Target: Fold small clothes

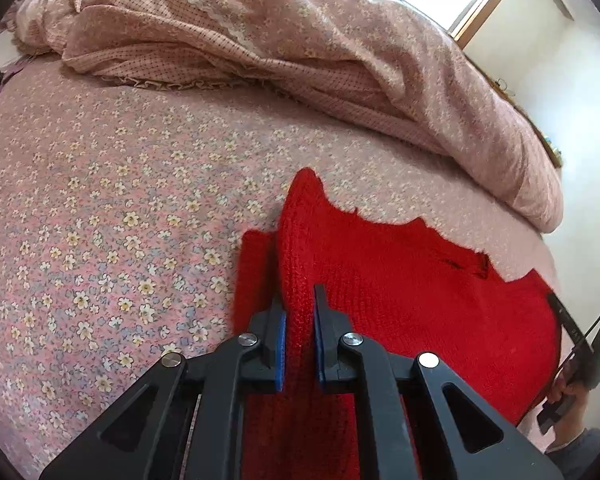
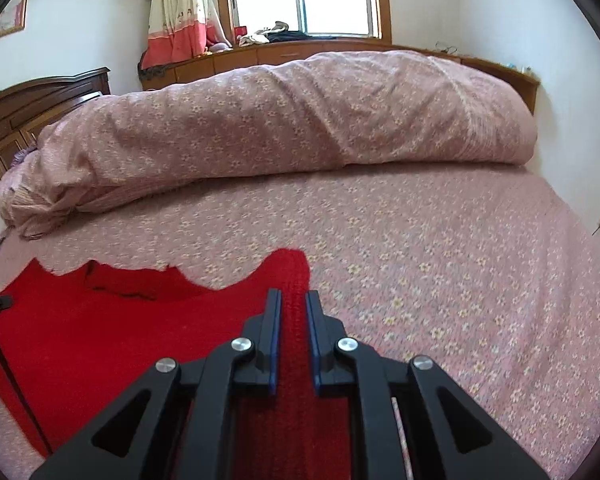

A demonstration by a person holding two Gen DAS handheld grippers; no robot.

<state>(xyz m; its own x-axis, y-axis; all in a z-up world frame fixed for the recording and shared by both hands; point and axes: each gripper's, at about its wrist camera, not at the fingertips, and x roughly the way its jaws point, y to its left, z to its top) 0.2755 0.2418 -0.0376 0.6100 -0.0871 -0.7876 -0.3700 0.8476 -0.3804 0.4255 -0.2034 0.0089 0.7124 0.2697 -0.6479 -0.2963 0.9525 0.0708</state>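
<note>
A red knitted garment [image 1: 412, 280] lies spread on the flowered pink bedsheet [image 1: 100, 200]. My left gripper [image 1: 300, 308] is shut on a raised fold at the garment's left edge, and the fabric bunches up between the blue pads. In the right wrist view the same garment [image 2: 100, 328] spreads to the left. My right gripper [image 2: 293, 308] is shut on a raised fold at its right edge. The right gripper also shows at the far right of the left wrist view [image 1: 576, 340], held by a hand.
A rolled pink quilt [image 2: 280, 120] lies across the far side of the bed. A wooden headboard [image 2: 28, 100] is at the left, a window and a low wooden cabinet behind. Bare sheet [image 2: 460, 260] stretches to the right of the garment.
</note>
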